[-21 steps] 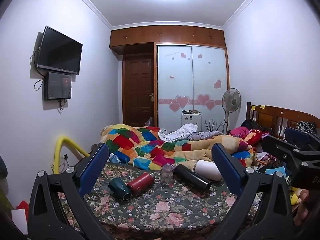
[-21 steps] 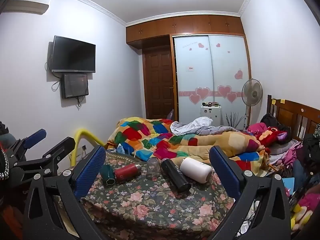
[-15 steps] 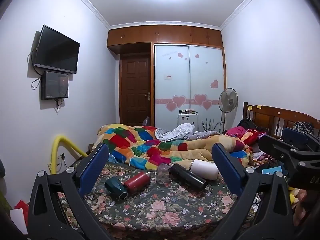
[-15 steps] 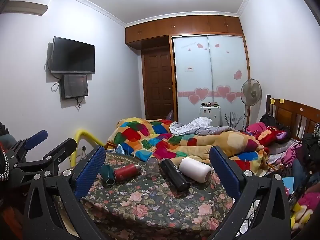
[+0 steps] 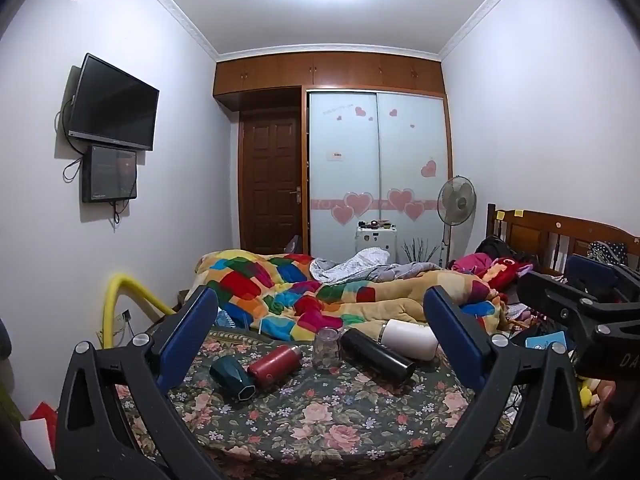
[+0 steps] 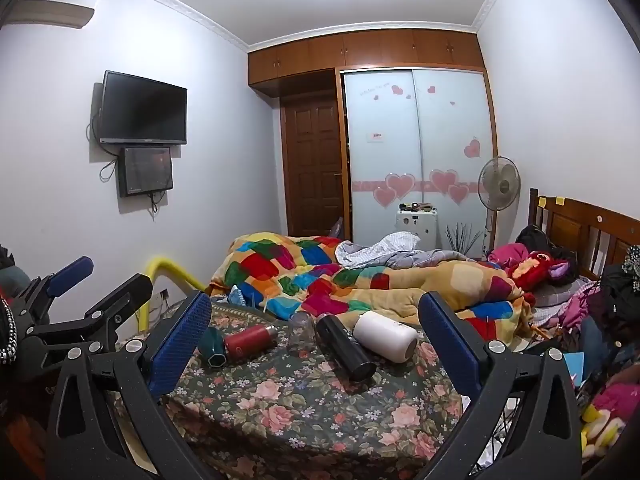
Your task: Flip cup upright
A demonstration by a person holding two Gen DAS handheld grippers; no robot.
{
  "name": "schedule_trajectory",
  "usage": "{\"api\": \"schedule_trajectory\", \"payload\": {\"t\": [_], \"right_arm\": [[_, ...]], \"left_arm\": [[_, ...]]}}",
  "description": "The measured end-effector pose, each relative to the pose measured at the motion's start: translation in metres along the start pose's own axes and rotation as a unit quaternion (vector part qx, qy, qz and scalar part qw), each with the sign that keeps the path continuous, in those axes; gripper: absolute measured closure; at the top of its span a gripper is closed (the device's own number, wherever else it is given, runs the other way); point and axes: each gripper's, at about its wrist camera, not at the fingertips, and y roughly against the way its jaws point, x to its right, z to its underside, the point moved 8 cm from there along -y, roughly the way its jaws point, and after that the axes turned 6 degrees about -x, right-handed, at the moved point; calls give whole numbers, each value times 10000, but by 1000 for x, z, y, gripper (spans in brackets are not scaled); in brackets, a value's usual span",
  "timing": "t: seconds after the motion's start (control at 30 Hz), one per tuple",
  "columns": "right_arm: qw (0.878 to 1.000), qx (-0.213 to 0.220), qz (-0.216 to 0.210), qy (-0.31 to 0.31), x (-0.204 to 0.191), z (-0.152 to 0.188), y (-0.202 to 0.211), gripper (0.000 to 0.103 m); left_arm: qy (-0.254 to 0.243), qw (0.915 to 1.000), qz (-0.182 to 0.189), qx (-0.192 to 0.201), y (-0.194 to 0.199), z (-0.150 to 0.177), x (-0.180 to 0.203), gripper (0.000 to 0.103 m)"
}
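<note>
While both grippers hover with fingers spread wide and holding nothing, five cups sit ahead of them on a floral tablecloth. From left to right lie a dark green cup, a red bottle, a clear glass cup standing mouth-down, a black tumbler and a white tumbler. All rest between and beyond the left gripper fingers, well apart from them. The right gripper frames the same row, with the clear glass cup near centre
</note>
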Motion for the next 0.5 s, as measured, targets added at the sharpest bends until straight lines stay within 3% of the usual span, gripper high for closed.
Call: {"api": "schedule_trajectory", "payload": {"t": [0.5], "right_arm": [[10000, -1, -2, 44, 2, 0, 1, 0]], "left_arm": [[120, 9999, -33, -22, -4, 5, -10, 0]]}}
